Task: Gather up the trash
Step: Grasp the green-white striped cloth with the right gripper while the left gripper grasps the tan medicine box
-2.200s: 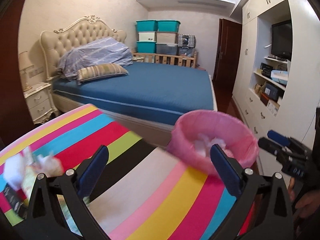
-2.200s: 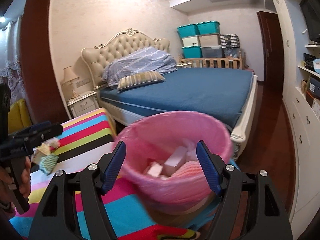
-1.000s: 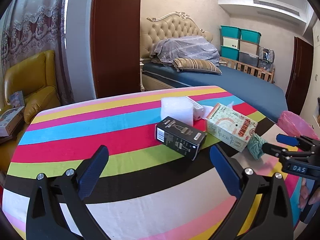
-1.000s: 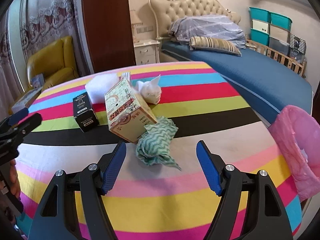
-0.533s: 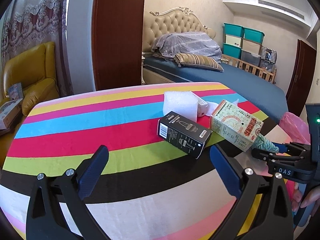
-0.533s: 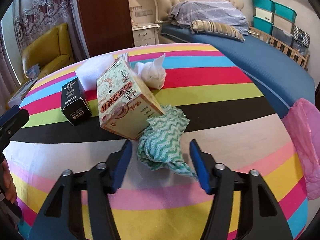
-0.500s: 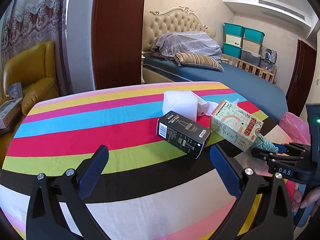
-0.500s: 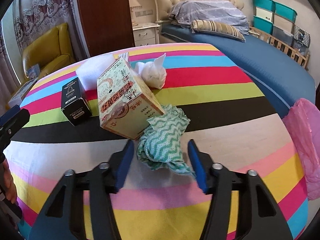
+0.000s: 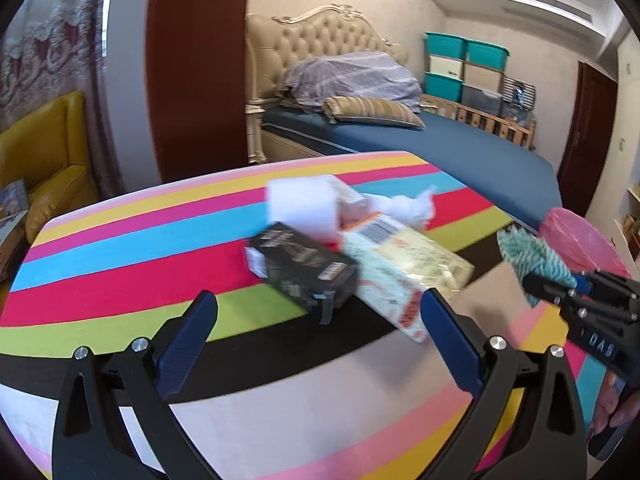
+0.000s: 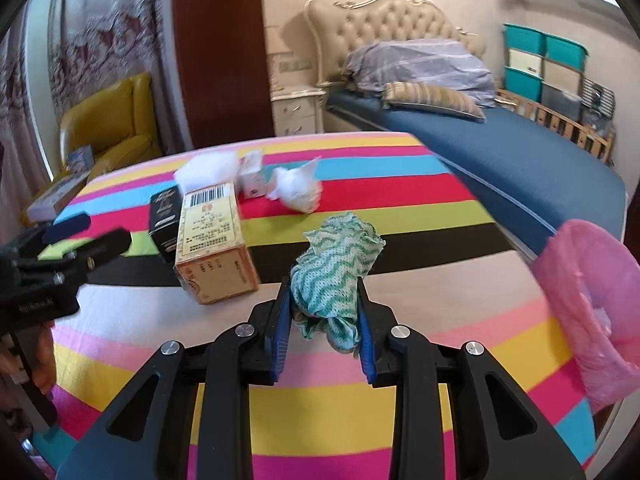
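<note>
Bright stripes run across the cloth on the table point(image 10: 460, 304), with a blue-covered bed point(image 10: 520, 148) beyond it on the far right and a yellow armchair point(image 10: 108, 124) at the far left. Close to the near edge, the right gripper point(image 10: 323, 300) has a crumpled green-and-white cloth point(image 10: 336, 264) between its blue pads, the jaws closing in on it so the wad bulges up above them and hangs clear of the tabletop. Just left of it lies a printed carton point(image 10: 214, 240) on its side, with a black box point(image 10: 162, 216) touching its far left flank. Farther back sit a white foam block point(image 10: 208, 170), a small white box point(image 10: 252, 176) and a crumpled white tissue point(image 10: 298, 186). A pink-lined bin point(image 10: 592, 292) stands off the table's right edge. The left gripper point(image 9: 320, 316) hovers over the near side of the table with its jaws spread wide and nothing between them, aimed towards the black box and carton.
</note>
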